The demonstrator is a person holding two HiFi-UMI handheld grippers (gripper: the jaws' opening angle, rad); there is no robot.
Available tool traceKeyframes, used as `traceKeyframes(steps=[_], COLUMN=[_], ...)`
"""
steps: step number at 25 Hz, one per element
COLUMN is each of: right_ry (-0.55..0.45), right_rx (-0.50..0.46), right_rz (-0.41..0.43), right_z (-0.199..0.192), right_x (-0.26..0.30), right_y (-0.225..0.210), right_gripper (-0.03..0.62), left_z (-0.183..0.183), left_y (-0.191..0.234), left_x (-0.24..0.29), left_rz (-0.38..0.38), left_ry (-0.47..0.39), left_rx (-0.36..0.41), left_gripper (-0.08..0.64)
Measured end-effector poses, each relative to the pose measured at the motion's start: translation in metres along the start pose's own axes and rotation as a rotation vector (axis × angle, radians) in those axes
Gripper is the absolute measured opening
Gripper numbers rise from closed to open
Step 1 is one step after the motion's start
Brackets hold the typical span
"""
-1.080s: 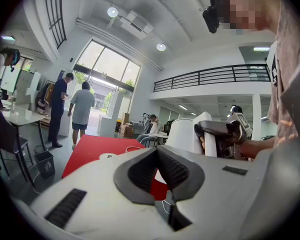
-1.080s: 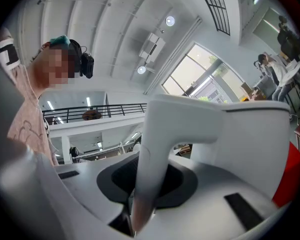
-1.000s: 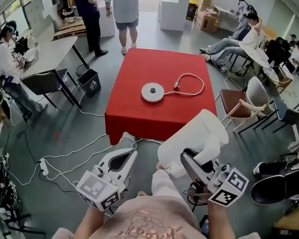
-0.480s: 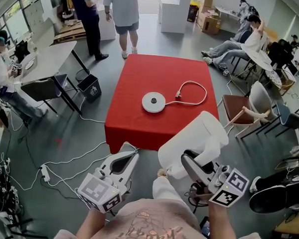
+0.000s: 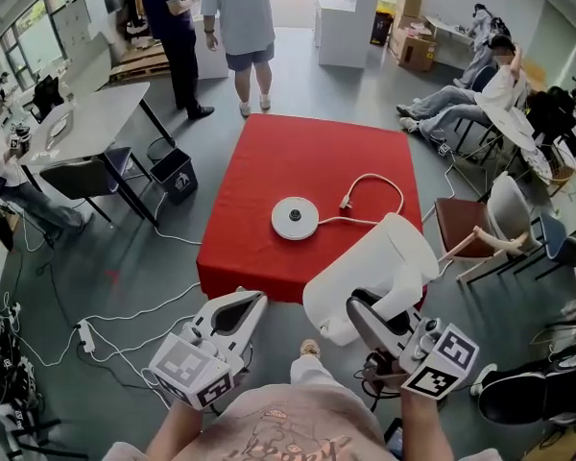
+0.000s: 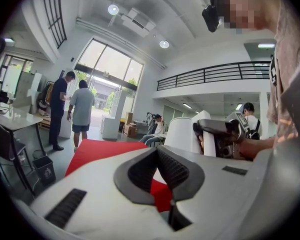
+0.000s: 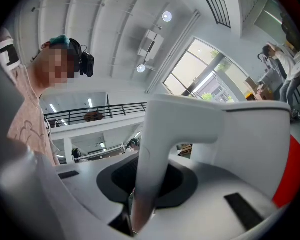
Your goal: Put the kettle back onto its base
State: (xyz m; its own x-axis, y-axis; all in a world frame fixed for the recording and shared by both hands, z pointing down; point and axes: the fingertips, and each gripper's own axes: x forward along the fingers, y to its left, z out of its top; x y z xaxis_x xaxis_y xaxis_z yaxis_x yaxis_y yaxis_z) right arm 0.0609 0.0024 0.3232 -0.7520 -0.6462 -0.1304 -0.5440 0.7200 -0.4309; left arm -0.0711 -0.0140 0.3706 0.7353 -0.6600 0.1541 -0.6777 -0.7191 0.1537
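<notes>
The round white base point(image 5: 295, 217) lies on the red table point(image 5: 269, 161), with its white cord point(image 5: 370, 200) looping off to the right. My right gripper point(image 5: 358, 307) is shut on the handle of the white kettle point(image 5: 370, 269), which hangs in the air short of the table's near edge. In the right gripper view the handle point(image 7: 152, 149) stands between the dark pads of the right gripper point(image 7: 145, 181). My left gripper point(image 5: 253, 299) is beside the kettle on the left, its tips together and holding nothing. In the left gripper view the left gripper point(image 6: 158, 152) points at the table, and the kettle point(image 6: 182, 133) is on the right.
Two people point(image 5: 240, 27) stand beyond the table's far edge. A black bin point(image 5: 176, 173) and a grey desk point(image 5: 86, 113) are to the left. Chairs point(image 5: 499, 219) and seated people are to the right. Cables point(image 5: 125, 325) trail over the floor in front of the table.
The red table and the base have come nearer in the head view. Both grippers and the kettle have advanced toward the table together, and the grip on the handle is unchanged.
</notes>
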Motion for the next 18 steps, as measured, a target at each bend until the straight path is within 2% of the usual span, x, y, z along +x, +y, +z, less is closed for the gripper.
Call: traceKeyframes(steps=[10,18], right_ry=[0.034,0.048], right_rx=[-0.012,0.007], right_rz=[0.057,0.071], right_z=[0.031,0.037], right_x=[0.012,0.028], right_y=[-0.056,-0.085], right_gripper=[0.089,0.089], left_z=[0.021,0.032], left_y=[0.011,0.033], left_x=[0.064,0.09], left_rz=[0.041,0.066], left_ry=[-0.018,-0.021], left_rx=[0.009,0.015], left_gripper=[0.001,0.002])
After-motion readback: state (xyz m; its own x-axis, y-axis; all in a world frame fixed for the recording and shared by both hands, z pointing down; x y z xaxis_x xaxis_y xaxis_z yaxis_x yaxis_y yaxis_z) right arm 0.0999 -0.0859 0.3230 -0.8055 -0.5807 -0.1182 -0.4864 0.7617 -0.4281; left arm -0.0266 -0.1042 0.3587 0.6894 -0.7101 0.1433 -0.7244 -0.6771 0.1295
